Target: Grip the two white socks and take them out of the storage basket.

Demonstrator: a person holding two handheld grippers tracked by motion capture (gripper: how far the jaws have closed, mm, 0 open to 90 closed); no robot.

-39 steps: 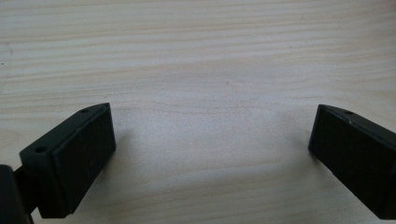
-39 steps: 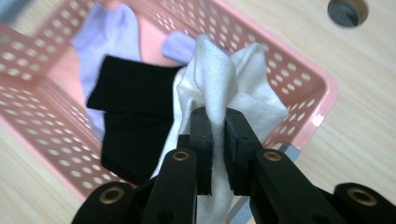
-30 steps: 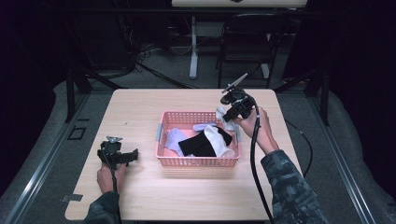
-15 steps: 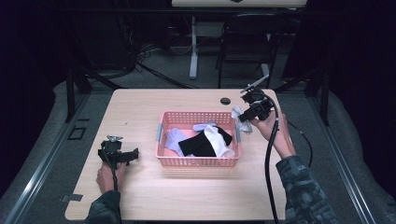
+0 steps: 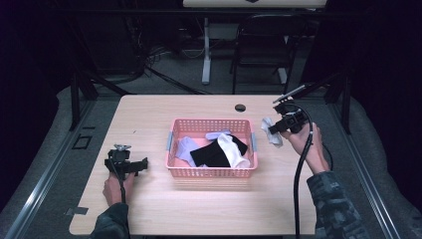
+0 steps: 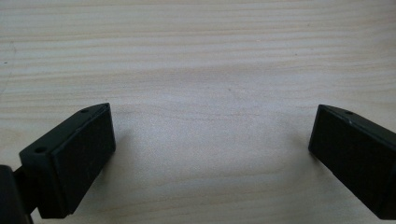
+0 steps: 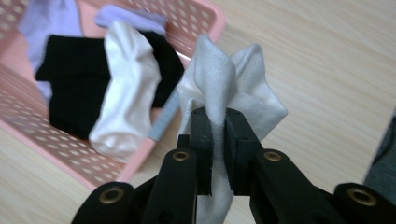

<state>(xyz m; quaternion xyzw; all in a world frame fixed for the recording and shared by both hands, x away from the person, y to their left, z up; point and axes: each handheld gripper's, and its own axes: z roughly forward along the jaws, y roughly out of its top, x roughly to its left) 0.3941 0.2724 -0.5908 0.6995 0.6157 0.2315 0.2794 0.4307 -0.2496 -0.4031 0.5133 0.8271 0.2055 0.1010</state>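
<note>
Now the right claw [image 7: 218, 133] pinches a grey sock [image 7: 219, 77] between its jaws and holds it in the air, just to the right of the basket [image 5: 209, 172]. Beyond its tips more socks [image 7: 123, 100] lie in the basket. I judge the step is carrying the sock out; next it needs a free place on the table [image 5: 278, 199] to drop it. The left claw [image 6: 210, 149] rests spread wide above bare wood.

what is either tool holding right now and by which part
The right tool pinches a pale grey sock at a bunched fold near its middle, beside the pink basket. The left tool is open, holding nothing.
</note>
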